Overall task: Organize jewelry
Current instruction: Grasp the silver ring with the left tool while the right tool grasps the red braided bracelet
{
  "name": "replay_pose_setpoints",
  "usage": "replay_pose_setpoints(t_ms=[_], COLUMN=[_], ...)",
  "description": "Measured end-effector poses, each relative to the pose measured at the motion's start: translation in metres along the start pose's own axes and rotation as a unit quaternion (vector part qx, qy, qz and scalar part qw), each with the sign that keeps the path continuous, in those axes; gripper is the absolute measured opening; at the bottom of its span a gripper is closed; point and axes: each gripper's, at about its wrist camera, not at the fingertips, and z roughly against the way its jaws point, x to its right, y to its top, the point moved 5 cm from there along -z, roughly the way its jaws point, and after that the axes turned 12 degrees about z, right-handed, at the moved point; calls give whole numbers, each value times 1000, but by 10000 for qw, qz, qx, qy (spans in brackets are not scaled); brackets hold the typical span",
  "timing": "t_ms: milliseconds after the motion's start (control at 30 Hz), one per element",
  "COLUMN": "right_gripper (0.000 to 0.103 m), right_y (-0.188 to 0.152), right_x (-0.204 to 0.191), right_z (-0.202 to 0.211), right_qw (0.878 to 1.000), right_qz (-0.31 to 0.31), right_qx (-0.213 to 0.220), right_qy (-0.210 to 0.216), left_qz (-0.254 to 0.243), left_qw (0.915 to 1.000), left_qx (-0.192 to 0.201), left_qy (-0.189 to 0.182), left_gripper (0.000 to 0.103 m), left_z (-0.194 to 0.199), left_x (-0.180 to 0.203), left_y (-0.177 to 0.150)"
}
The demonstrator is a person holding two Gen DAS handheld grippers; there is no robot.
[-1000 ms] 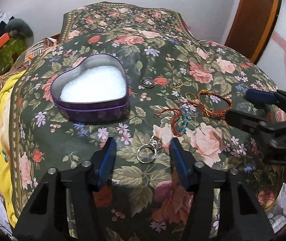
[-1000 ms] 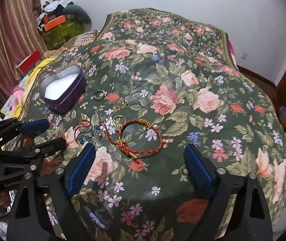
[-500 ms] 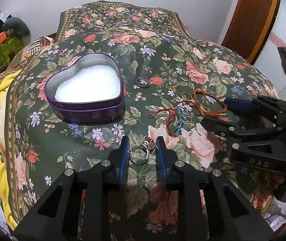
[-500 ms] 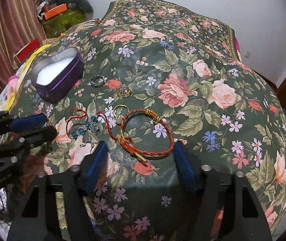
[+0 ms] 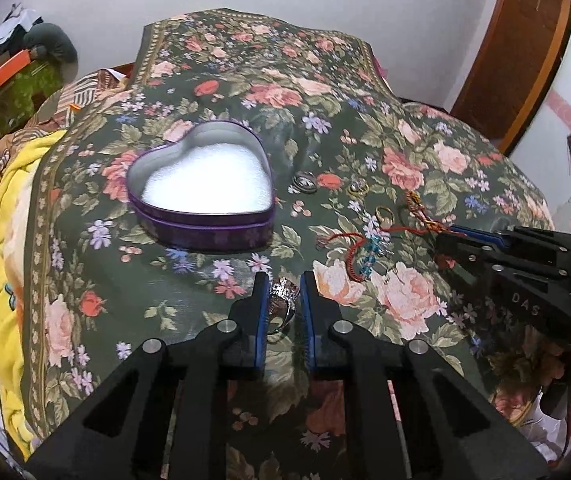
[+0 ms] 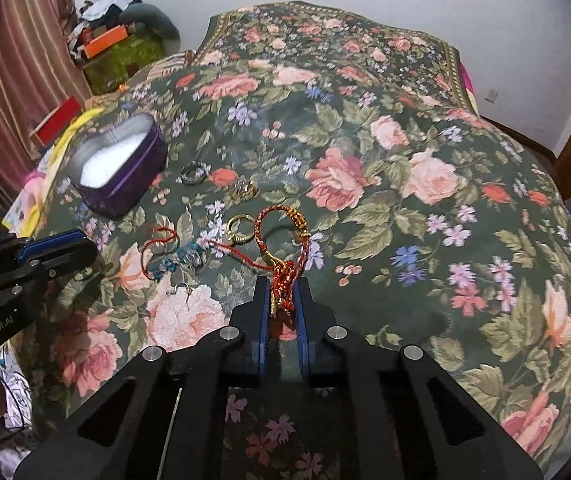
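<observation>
Silver and set with small stones, the ring is pinched between the blue pads of the left gripper, apparently just off the floral bedspread, though the fisheye makes that gap hard to judge. The heart-shaped purple tin lies straight ahead of that claw and slightly to its left, open, its white foam lining bare; the point of the heart faces the gripper, so the carry is a short forward one. The right gripper is clamped on the knotted end of the red-and-gold cord bracelet, whose loop trails forward on the cloth. From there the tin sits well off to the left, so the left hand is clearly nearer.
</observation>
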Motion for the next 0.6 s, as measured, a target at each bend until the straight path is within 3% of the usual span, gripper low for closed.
replay_pose_setpoints(t_ms=[600], right_gripper=[10], right_y=[29], right_x=[5], right_z=[61], right_qw=[9962], right_qz=[-137], right_qx=[862], right_qy=[8], left_qz=[140], left_qw=[9980], left_qx=[617], left_qy=[17], left_gripper=[14], left_z=[47], left_x=[-7], left_y=[19])
